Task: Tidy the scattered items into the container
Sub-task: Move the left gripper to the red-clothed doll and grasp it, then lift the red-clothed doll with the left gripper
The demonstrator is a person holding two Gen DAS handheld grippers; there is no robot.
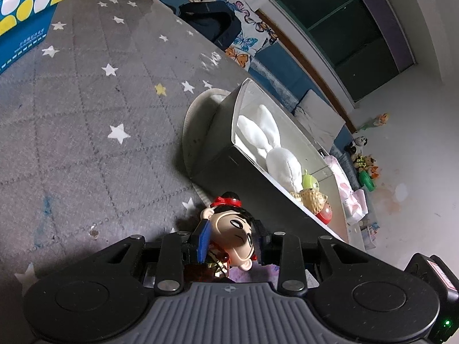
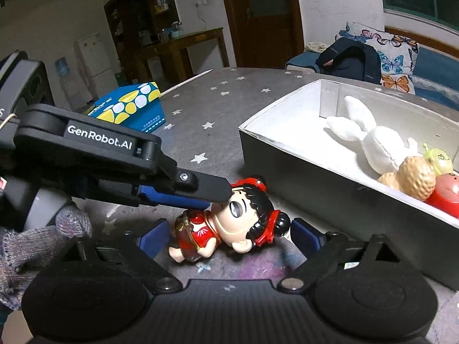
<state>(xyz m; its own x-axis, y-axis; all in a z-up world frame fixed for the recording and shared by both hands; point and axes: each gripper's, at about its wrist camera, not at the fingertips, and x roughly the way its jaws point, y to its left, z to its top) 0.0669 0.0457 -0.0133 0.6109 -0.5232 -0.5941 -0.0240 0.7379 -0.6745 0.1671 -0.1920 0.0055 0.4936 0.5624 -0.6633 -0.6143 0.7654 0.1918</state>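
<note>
The doll (image 2: pixel 226 223) lies on its side on the star-patterned surface (image 1: pixel 86 114), just beside the box (image 2: pixel 301 172) that holds a white rabbit (image 2: pixel 370 140) and small toys; the left gripper (image 1: pixel 231 240) clamps its fingers on the doll's head; the right gripper (image 2: pixel 226 236) fingers stand released either side of it.

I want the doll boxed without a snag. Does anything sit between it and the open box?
Nothing visible does. The red-dressed, black-haired doll figurine lies beside the grey open box, with bare star-patterned grey cloth between. Only the box's near wall must be cleared. The left gripper straddles its head.
</note>
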